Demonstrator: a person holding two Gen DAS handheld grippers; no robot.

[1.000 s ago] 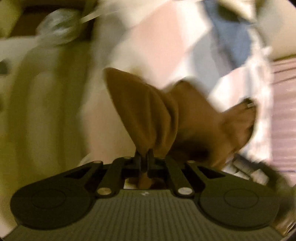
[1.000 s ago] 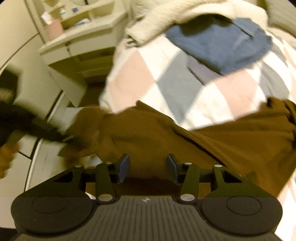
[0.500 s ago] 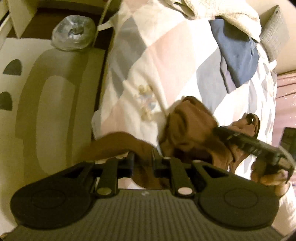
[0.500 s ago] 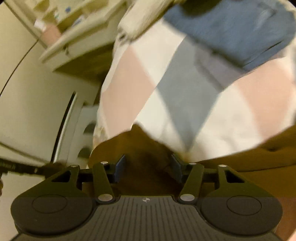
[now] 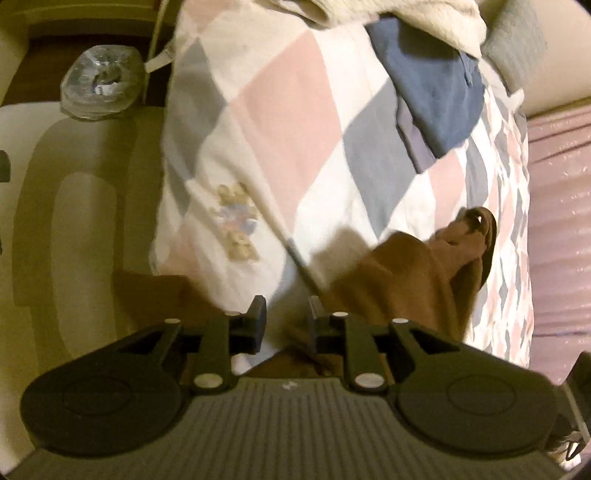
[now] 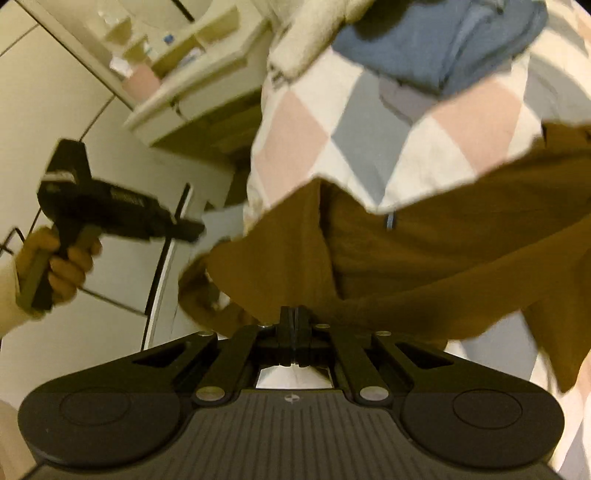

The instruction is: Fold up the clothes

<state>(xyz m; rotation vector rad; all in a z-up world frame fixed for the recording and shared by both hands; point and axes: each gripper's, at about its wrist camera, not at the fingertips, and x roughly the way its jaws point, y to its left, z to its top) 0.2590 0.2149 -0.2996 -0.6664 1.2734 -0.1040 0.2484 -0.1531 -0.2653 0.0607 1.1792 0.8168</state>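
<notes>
A brown garment (image 6: 424, 258) lies bunched at the near edge of the bed with the checked quilt (image 5: 295, 110). My right gripper (image 6: 294, 325) is shut on the garment's near edge. My left gripper (image 5: 284, 325) is open just above the bed edge, with brown cloth (image 5: 399, 280) to its right and below the fingers. The left gripper also shows in the right wrist view (image 6: 192, 230), held out to the left of the garment, apart from it.
A folded blue garment (image 5: 436, 96) and a cream blanket (image 5: 399, 18) lie at the far end of the bed. A clear plastic bag (image 5: 99, 85) sits on the floor by a patterned rug (image 5: 74, 206). A white shelf unit (image 6: 192, 74) stands beyond the bed.
My left gripper has opened and let go of the brown garment. My right gripper has shut on the garment's near edge.
</notes>
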